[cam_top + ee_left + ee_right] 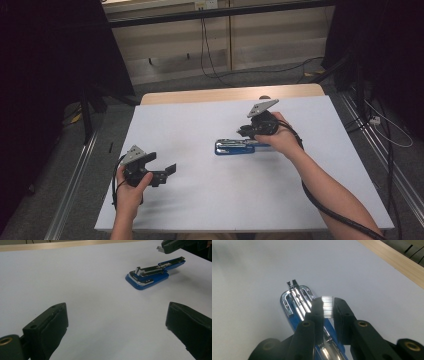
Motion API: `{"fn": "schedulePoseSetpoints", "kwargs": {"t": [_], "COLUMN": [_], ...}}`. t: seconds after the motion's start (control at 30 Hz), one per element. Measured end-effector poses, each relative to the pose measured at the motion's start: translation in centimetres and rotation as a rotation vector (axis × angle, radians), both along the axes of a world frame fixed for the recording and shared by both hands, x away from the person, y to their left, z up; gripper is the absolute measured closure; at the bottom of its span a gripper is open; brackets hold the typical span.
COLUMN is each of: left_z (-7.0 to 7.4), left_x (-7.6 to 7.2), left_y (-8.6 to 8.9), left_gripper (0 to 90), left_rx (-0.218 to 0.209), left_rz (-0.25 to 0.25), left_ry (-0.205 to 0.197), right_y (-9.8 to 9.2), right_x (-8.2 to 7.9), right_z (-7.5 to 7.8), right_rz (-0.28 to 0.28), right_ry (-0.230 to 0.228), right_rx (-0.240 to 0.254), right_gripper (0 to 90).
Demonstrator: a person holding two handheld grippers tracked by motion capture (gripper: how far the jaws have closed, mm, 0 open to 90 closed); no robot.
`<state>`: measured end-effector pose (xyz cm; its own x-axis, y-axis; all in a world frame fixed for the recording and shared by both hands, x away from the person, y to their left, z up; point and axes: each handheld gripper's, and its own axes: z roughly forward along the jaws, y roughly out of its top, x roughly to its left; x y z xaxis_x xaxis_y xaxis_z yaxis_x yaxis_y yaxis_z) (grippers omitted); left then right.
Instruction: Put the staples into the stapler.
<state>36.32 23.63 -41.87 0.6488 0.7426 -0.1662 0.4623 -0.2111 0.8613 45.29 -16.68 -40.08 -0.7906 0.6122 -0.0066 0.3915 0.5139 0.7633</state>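
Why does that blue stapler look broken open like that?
The blue metal stapler lies flat on the white table with its top swung open, so the shiny staple channel is bare. The right gripper hangs just above it, jaws shut on a small strip of silver staples. Opened, it seems, not damaged.

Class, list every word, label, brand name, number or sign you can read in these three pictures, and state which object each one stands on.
None: no text can be read in any view.
Blue stapler: no brand or number visible on its blue base or metal parts.
Strip of staples held in the right tongs: plain metal, no marking.
Left tongs: black, unmarked.
White table: blank.
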Motion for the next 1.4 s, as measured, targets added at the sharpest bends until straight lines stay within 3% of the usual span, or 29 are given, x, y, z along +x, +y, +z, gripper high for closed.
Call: {"fn": "schedulePoseSetpoints", "kwargs": {"t": [0.93,1.4], "left_z": [0.1,0.2], "left_x": [-0.3,-0.3], "left_y": [0.5,0.7], "left_gripper": [4.4,4.4], "left_rx": [-0.018,-0.010], "left_rz": [0.002,-0.002], "left_ry": [-0.006,-0.010], "right_y": [3.1,3.9], "right_x": [0.8,0.9], "right_z": [-0.3,-0.5], "right_rz": [0.127,0.166], "right_ry": [0.010,0.011], "right_rx": [-0.021,-0.022], "right_gripper": [79.5,79.5]}}
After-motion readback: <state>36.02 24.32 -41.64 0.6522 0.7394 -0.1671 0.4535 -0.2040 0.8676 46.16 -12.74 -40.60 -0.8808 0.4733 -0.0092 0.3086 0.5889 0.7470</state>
